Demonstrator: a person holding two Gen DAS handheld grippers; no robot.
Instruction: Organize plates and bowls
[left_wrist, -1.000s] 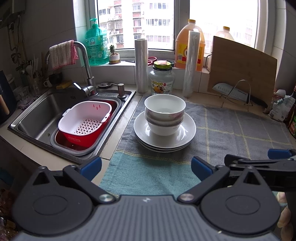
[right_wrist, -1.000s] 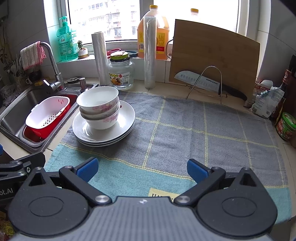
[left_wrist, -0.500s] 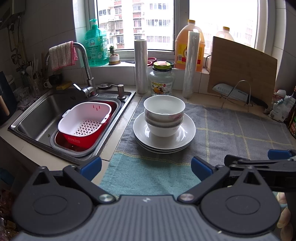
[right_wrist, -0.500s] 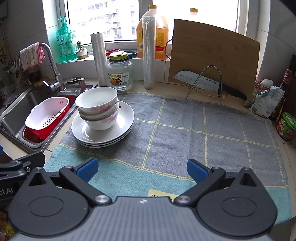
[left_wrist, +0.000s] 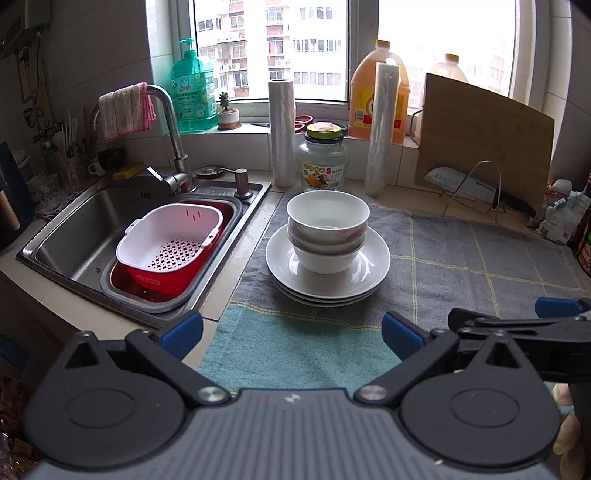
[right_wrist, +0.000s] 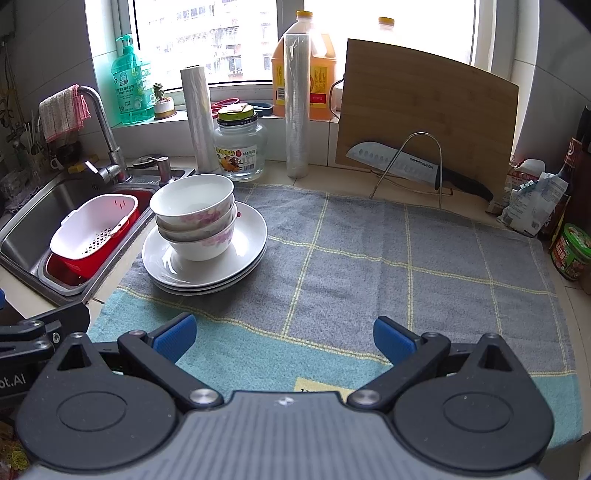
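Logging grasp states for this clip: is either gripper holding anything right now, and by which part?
Nothing is held. The left gripper and right gripper are both open and empty, short of the stacked bowls.

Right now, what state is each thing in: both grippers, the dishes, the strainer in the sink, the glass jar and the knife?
Left gripper: open, empty.
Right gripper: open, empty.
Three white floral bowls: nested upright on the plates.
White round plates: stacked on the grey checked towel.
White perforated strainer: empty, in the red basin.
Glass jar with yellow lid: closed.
Steel knife: resting on the wire rack.
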